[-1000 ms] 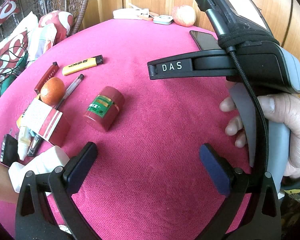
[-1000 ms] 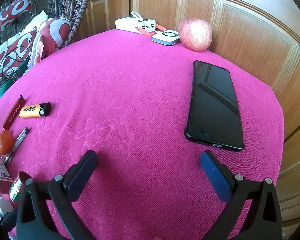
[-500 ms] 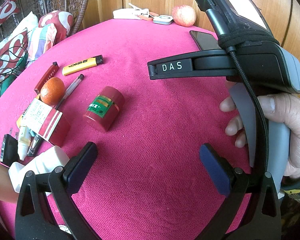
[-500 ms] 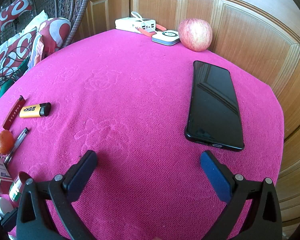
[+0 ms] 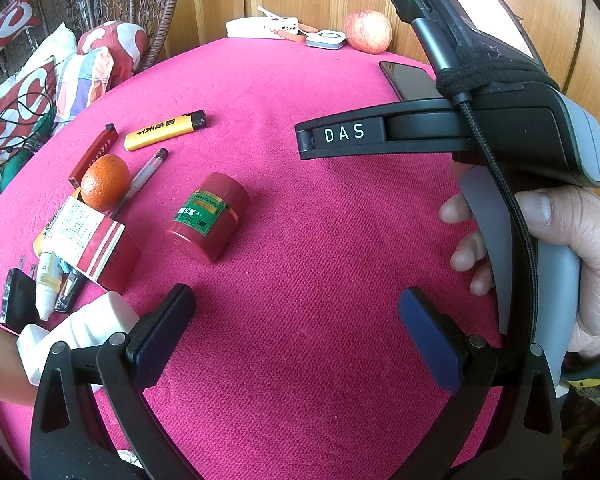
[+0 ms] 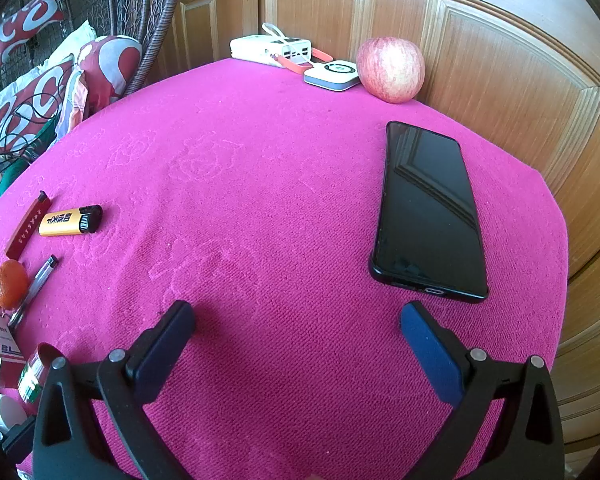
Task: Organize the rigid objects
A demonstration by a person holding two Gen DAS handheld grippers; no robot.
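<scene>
A: Item one, the round table under a magenta terry cloth (image 6: 284, 184). What sits on it?

B: Left cluster, near that edge: a dark red cylindrical jar with a green label (image 5: 207, 218) lying on its side; a small orange mandarin (image 5: 105, 181) touching a red-and-white striped carton (image 5: 90, 240); a clear plastic pen (image 5: 142, 178) just beside the fruit; a yellow lighter with a black cap (image 5: 166, 130); a slim dark red lighter (image 5: 94, 156); a white plastic bottle (image 5: 84, 330) at the near-left rim.

A: Right side?

B: A black smartphone (image 6: 430, 212), flat and face up, close to the right edge. At the far rim, by the wooden panelled doors (image 6: 500, 80): a red apple (image 6: 390, 69), a small white square device (image 6: 332, 75) just beside it, a white power bank (image 6: 270, 50) further left.

A: Tongs?

B: Left gripper (image 5: 296, 332): jaws spread wide, holding nothing, above bare cloth, with the jar ahead to its left. Right gripper (image 6: 298, 336): likewise released and empty, the phone's near end just ahead of its right finger. In the left view its body reads "DAS", gripped by a bare hand (image 5: 572, 248).

A: Open room?

B: The cloth's middle, from the cluster across to the phone, is one wide uninterrupted band.
</scene>
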